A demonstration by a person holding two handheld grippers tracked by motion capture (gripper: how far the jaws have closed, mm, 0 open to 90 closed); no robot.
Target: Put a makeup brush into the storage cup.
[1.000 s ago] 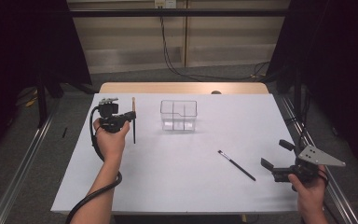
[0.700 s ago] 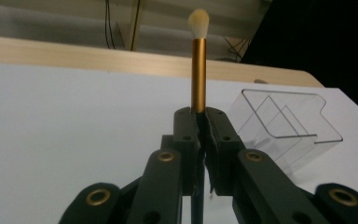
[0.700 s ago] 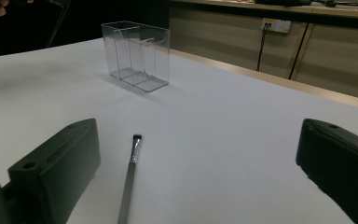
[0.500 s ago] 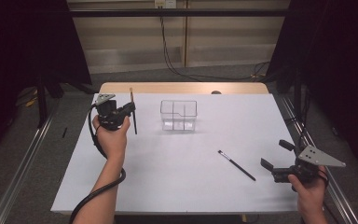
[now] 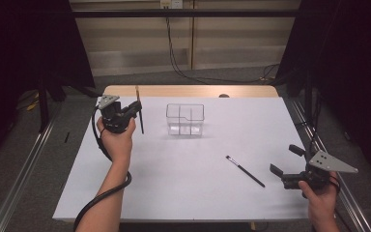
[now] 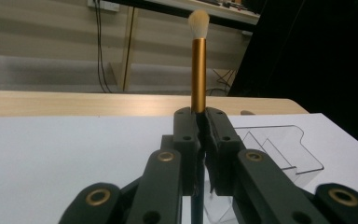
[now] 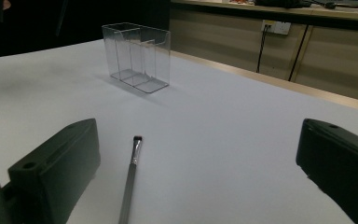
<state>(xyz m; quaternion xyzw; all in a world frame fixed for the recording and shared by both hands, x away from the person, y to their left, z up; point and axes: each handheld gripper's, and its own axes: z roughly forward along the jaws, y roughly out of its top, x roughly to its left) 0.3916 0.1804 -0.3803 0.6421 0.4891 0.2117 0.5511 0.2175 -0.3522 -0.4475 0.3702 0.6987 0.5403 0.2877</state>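
Note:
My left gripper (image 5: 136, 107) is shut on a makeup brush (image 5: 139, 117) with a gold ferrule (image 6: 198, 74) and pale bristles, held upright above the white table's far left. The left gripper (image 6: 204, 135) has its jaws pinched on the brush handle. A clear plastic organizer (image 5: 185, 119) with compartments stands at the table's far middle, to the right of that brush. A thin dark brush (image 5: 245, 171) lies flat at the front right. My right gripper (image 5: 285, 160) stands open just right of it. In the right gripper view the thin brush (image 7: 131, 181) lies between the spread jaws, untouched.
The white table cover (image 5: 188, 193) spans the tabletop, with a wooden strip (image 5: 188, 91) along the far edge. Metal rails (image 5: 24, 164) run down both sides. Cables hang at the back wall (image 5: 171, 43). The organizer (image 7: 137, 56) stands well beyond the thin brush.
My left gripper has lifted and carried the gold brush farther from me and slightly right, toward the organizer. The right gripper and the thin brush have stayed put.

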